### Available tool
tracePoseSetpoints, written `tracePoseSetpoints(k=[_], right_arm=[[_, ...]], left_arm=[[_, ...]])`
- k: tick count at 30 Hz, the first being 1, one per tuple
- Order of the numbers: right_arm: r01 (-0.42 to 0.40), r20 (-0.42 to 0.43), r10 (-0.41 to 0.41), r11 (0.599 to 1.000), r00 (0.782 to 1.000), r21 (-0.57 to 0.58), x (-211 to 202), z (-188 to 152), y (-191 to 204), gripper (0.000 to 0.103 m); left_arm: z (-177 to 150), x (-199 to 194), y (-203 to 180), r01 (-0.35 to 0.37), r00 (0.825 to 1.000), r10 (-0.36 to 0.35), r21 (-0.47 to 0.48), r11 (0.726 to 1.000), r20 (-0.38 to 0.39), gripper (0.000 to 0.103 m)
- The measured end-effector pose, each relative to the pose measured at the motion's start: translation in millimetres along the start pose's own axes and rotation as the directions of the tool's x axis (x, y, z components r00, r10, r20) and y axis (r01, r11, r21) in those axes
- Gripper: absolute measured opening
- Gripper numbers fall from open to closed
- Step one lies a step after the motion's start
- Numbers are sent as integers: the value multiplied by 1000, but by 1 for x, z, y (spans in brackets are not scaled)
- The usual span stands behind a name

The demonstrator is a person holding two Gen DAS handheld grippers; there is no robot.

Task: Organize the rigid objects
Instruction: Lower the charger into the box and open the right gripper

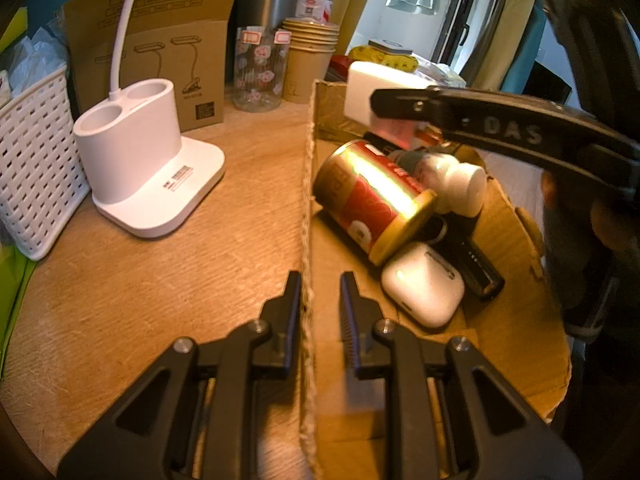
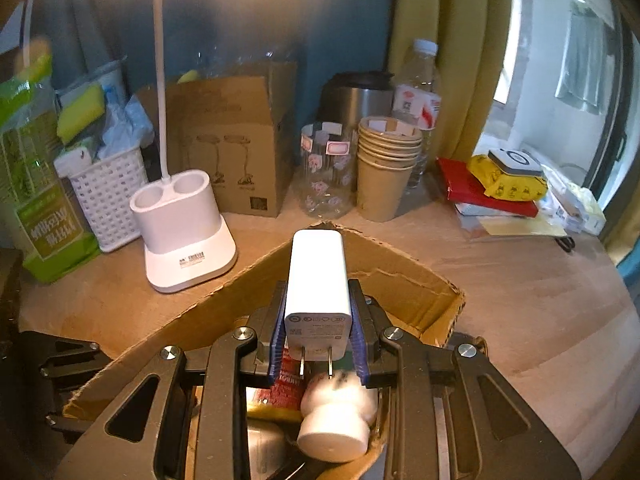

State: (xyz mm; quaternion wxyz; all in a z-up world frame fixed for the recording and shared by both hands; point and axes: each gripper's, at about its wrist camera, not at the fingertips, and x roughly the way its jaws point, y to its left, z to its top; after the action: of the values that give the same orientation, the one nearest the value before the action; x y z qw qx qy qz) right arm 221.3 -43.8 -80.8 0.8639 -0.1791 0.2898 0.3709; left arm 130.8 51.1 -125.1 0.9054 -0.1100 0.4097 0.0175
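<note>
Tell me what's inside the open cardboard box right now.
Inside the cardboard box: a red-and-gold can lying down, a white bottle, a white earbud case and a black item. Anything underneath is hidden.

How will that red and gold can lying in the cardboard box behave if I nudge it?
The red and gold can lies on its side, so it would probably roll. The white bottle and earbud case beside it may stop it quickly. It looks rigid, unlikely to dent.
</note>
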Motion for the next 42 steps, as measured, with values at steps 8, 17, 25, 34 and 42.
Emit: tracePoseSetpoints(k=[8,17,25,34,42], right_arm=[[15,-105,-21,998,994,-55,26,6,2,29],[5,-156,-15,998,988,-66,36,5,1,29],[7,-119,-11,1000,993,-30,23,7,-3,29],[27,-52,-27,1000,998,9,-8,6,-12,29],[54,-2,-54,998,999,32,-33,-1,-17,30]], left_arm=[[0,0,0,0,1000,0,0,1000,0,20],[0,0,0,0,1000,0,0,1000,0,20],[1,0,2,0,1000,0,-1,1000,-1,20],[1,0,2,1,1000,-1,-2,1000,-1,20],[1,0,2,0,1000,0,-1,1000,-1,21]])
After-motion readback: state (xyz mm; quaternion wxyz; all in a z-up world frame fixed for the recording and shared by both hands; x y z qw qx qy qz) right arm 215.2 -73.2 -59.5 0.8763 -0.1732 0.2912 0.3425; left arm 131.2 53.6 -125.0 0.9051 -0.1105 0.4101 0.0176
